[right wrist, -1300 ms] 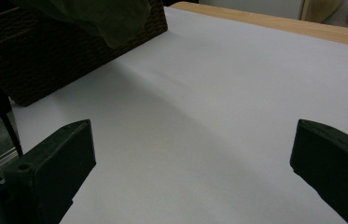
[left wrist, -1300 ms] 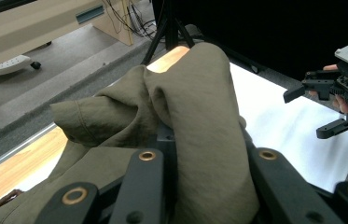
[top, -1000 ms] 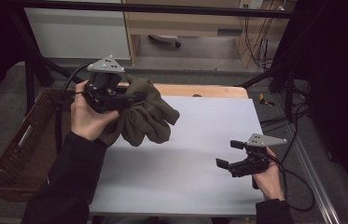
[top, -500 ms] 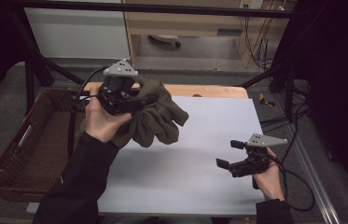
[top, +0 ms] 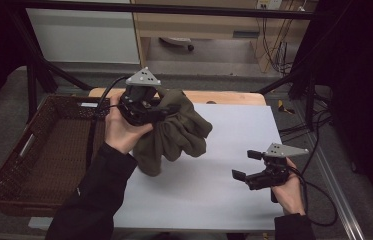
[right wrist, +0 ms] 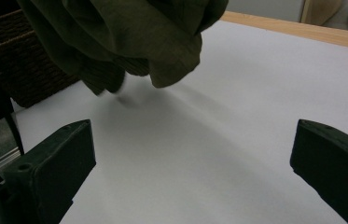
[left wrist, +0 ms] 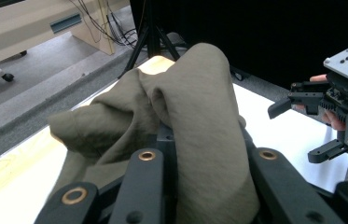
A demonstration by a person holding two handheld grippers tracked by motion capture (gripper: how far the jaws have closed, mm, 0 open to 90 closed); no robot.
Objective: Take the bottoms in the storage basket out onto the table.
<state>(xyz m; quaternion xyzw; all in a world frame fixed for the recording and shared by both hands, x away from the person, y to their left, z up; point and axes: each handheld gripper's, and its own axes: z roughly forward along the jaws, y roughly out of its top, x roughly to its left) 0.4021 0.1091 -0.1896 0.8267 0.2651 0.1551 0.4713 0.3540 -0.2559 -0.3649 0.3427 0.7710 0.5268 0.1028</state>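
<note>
Seeing left tongs [left wrist: 199, 186] pinch cloth [left wrist: 185, 116] close-up.

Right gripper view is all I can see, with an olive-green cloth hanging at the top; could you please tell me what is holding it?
Observer: The left gripper holds the olive-green cloth, its jaws shut on a bunch of the fabric.
Operator: Thank you. Is the cloth fully off the table?
Observer: I cannot tell; in the high view its lowest fold hangs down to about the white table surface.
Operator: What lies beyond the dark wicker edge at my left?
Observer: A brown woven wicker basket stands off the table's left side, beside the left forearm.
Operator: And my own gripper?
Observer: The right gripper hovers near the table's right edge, jaws open with nothing between them.
</note>
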